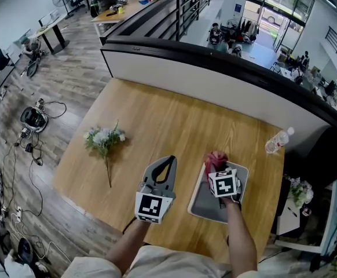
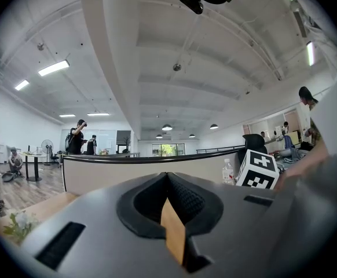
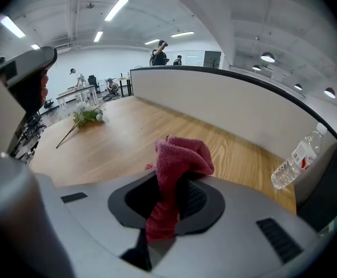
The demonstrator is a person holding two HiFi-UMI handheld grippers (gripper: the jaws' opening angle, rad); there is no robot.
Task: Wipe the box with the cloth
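- Jaws of my right gripper (image 3: 167,185) pinch the red cloth (image 3: 181,154), over the grey box (image 1: 205,206).
- Left gripper (image 2: 167,177) jaws pressed together, nothing between, above the wooden table (image 1: 157,117).

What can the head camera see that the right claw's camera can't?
Only the head view shows the grey box lying under the right claw, and cables on the floor. Only the right gripper view shows the jaws shut on the red cloth up close. Both show the red cloth, the flowers, the water bottle and the wooden table.
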